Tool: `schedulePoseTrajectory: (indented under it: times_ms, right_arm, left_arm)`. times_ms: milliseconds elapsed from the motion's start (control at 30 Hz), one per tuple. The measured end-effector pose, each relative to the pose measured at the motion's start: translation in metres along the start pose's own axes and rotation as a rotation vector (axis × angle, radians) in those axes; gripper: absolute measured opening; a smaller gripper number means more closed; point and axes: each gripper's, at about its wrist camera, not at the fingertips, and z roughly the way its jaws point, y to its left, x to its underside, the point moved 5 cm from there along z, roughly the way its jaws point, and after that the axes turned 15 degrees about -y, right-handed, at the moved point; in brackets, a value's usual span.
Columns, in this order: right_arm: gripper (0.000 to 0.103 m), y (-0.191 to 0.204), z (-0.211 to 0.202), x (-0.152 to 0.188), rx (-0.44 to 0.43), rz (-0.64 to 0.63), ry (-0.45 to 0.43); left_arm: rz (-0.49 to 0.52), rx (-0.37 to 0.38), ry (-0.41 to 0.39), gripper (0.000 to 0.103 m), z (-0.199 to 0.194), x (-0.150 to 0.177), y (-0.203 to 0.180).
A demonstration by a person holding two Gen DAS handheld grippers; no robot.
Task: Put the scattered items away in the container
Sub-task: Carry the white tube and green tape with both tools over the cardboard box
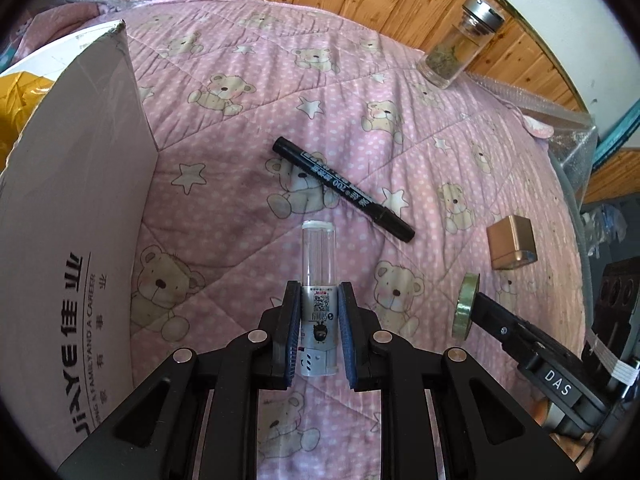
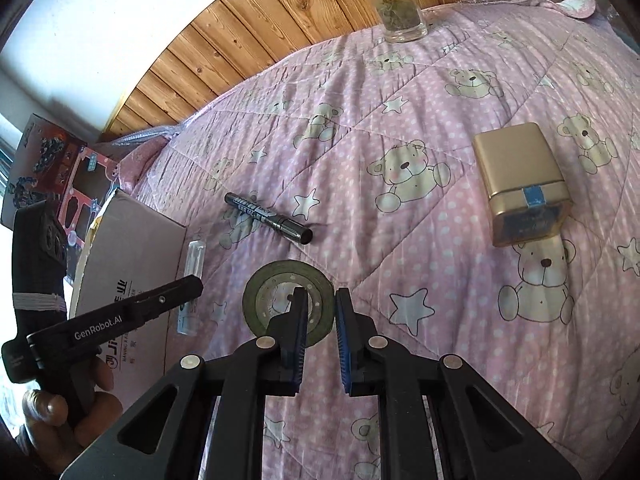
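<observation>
Left gripper (image 1: 319, 320) clamps glue stick (image 1: 319, 280); right gripper (image 2: 322, 320) pinches tape roll (image 2: 288, 300). Both beside box (image 1: 72, 200): lift above rim, release inside, one by one.

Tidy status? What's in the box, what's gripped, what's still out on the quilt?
Done: box contents can't be confirmed. In hand: left gripper holds the clear tube; right gripper clamps the tape roll. Left: marker, gold tin, glass jar.
</observation>
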Motion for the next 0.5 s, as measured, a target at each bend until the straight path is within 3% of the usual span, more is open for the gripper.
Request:
schedulePoseTrajectory:
  times_ms: [500]
  right_arm:
    - [0.015, 0.007, -0.055, 0.045, 0.005, 0.021, -0.017]
  left_arm:
    - [0.029, 0.049, -0.016, 0.019, -0.049, 0.035, -0.018]
